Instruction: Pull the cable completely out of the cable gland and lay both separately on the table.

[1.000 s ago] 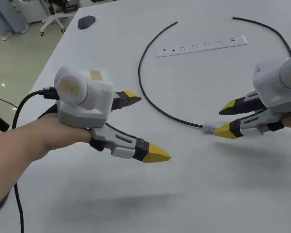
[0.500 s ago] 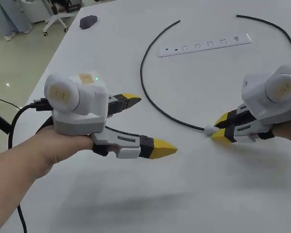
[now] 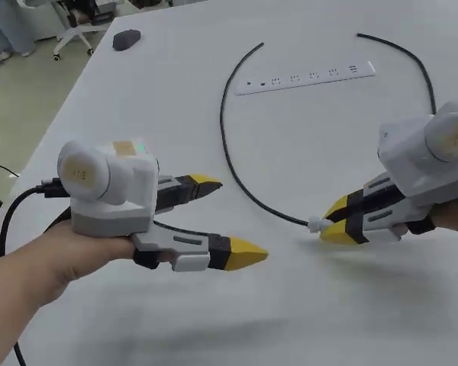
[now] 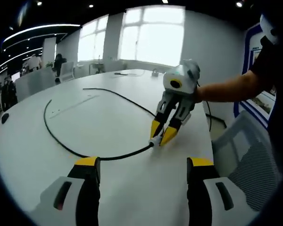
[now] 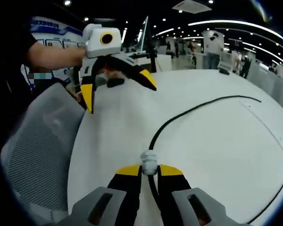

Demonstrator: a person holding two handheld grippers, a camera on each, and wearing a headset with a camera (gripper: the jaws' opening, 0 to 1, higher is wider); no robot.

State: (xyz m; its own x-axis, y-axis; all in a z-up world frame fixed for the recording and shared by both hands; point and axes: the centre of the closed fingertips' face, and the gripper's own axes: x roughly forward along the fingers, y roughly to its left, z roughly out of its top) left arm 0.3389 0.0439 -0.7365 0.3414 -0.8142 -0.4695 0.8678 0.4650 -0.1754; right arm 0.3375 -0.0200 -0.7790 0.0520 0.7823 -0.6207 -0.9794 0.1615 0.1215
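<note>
Nearest, the left gripper (image 3: 235, 217) hovers over the white table (image 3: 214, 328), jaws spread wide with nothing between them. Straight ahead of those open jaws, the right gripper (image 5: 150, 171) is down at the tabletop. Its jaws are drawn in close and pinch the white cable gland (image 5: 149, 162) right at their yellow tips. The black cable (image 3: 224, 141) is seated in the gland and runs straight out ahead of the right jaws. From there it sweeps away in a wide loop across the table. Beyond both sets of tips, inside that loop, a white power strip (image 3: 305, 77) lies flat. Farthest out, near the table's edge, sits a small dark object (image 3: 126, 40).
</note>
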